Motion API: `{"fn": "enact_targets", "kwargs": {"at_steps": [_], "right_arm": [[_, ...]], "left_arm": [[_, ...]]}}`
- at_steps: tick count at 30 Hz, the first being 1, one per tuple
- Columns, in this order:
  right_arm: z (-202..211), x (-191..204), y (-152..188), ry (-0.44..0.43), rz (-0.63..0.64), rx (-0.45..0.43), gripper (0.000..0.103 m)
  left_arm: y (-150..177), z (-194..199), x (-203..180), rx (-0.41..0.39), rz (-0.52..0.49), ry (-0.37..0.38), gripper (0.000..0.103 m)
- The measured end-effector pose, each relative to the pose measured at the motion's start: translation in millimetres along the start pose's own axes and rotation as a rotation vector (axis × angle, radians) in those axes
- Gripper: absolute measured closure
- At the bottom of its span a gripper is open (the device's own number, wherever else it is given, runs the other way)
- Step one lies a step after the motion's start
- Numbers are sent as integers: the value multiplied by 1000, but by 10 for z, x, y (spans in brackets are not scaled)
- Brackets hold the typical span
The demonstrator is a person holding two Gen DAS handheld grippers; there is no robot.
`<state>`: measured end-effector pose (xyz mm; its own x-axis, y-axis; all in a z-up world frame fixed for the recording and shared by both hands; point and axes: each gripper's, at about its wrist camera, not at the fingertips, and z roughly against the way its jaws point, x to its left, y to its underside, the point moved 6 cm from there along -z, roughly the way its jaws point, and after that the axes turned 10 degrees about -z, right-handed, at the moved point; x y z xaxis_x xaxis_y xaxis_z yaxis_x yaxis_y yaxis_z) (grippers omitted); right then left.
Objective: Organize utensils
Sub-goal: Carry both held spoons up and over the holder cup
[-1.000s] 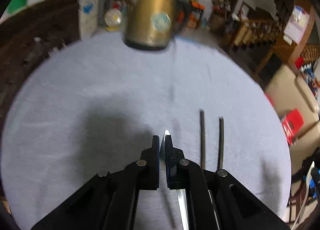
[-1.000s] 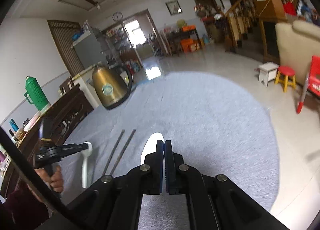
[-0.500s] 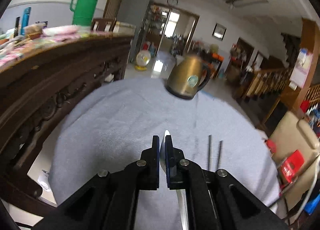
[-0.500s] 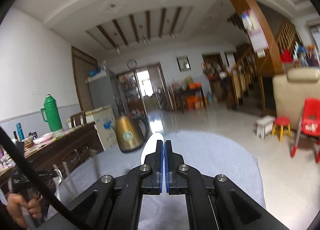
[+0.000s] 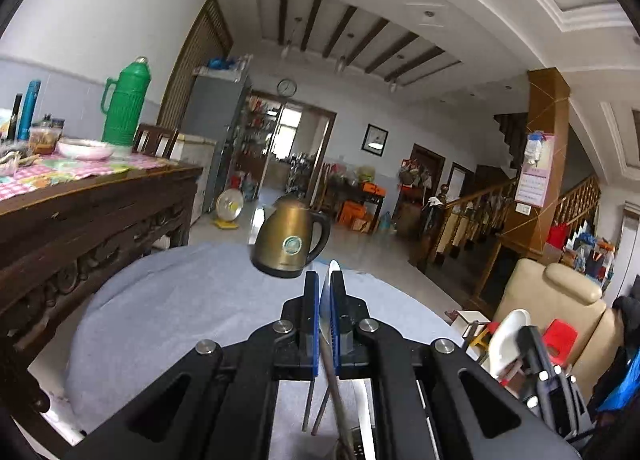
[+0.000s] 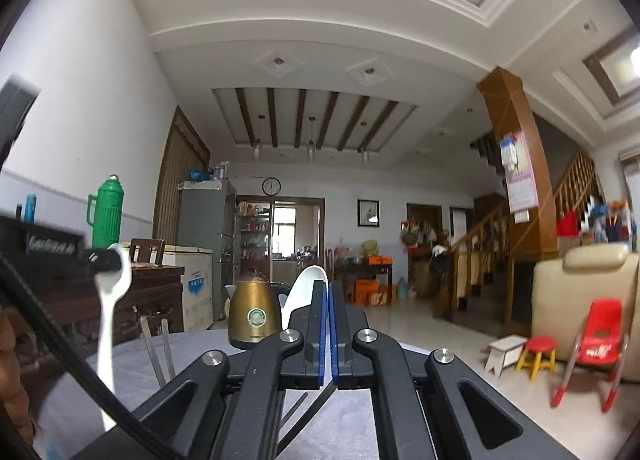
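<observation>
My left gripper [image 5: 325, 280] is shut on a white spoon [image 5: 332, 272], whose thin edge and handle run between the blue pads; in the right wrist view the same spoon [image 6: 114, 292] hangs from that gripper at the left. My right gripper [image 6: 329, 288] is shut on another white spoon [image 6: 304, 288], its bowl sticking up left of the fingers; it shows at the lower right of the left wrist view [image 5: 508, 340]. A pair of dark chopsticks [image 5: 314, 408] lies on the blue-grey tablecloth [image 5: 180, 312] below the left gripper, also in the right wrist view [image 6: 160, 352].
A brass kettle [image 5: 290, 244] stands at the far side of the round table. A dark wooden sideboard [image 5: 92, 212] with a green thermos [image 5: 126, 100] is at the left. A beige armchair [image 6: 580, 300] and red child's chair [image 6: 600, 340] stand at the right.
Both grippers have tilted up from looking down at the table to looking level across the room, each still holding its spoon. They have also come closer together.
</observation>
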<state>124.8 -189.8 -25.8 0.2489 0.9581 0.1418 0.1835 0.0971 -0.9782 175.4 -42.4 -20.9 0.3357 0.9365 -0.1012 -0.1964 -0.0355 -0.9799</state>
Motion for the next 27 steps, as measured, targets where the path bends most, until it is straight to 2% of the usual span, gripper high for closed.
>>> {"fn": "enact_targets", "kwargs": {"at_steps": [7, 17, 27], "right_arm": [[-97, 6, 241, 15, -4, 15, 102], [-110, -51, 479, 0, 3, 49, 102], [36, -58, 640, -62, 55, 104, 101]], "left_arm": [[174, -200, -164, -8, -72, -5, 98], [369, -239, -372, -19, -167, 3, 98], [649, -255, -390, 49, -213, 26, 98]]}}
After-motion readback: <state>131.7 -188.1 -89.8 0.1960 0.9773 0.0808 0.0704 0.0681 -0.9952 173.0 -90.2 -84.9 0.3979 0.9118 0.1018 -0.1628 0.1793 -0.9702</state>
